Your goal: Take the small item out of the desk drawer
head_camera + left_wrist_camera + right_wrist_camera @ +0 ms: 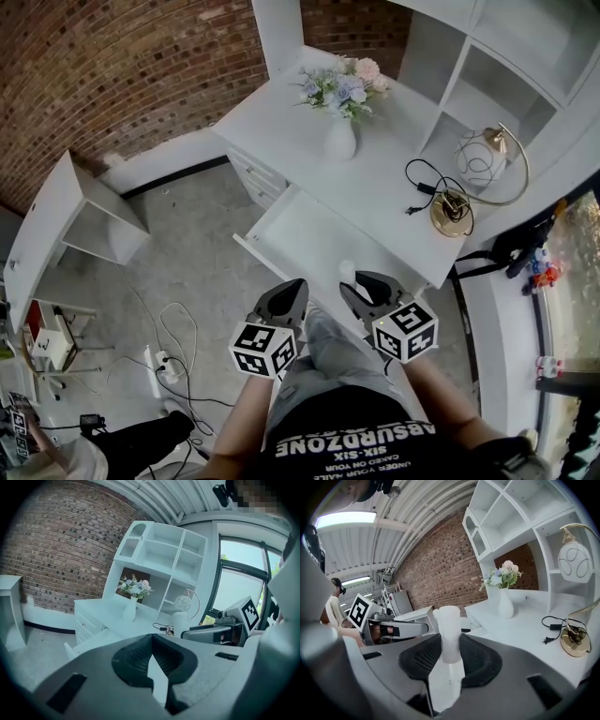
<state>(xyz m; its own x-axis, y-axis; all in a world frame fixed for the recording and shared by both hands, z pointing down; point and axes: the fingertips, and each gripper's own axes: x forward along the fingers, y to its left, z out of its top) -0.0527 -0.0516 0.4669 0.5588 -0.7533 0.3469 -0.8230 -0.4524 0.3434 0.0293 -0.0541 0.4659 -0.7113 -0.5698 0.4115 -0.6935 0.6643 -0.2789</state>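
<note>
While we look down on the white desk [375,178], its drawer [300,234] stands pulled out at mid-frame. Just below the drawer's front edge, our right gripper [364,284] is clamped on the small white item [450,630], which stands upright between its jaws. Our left gripper [289,295], beside it at lower centre, is closed and empty.

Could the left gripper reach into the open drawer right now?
Probably yes. The drawer is pulled out, and the left gripper hangs near its front edge with nothing between them.
</note>
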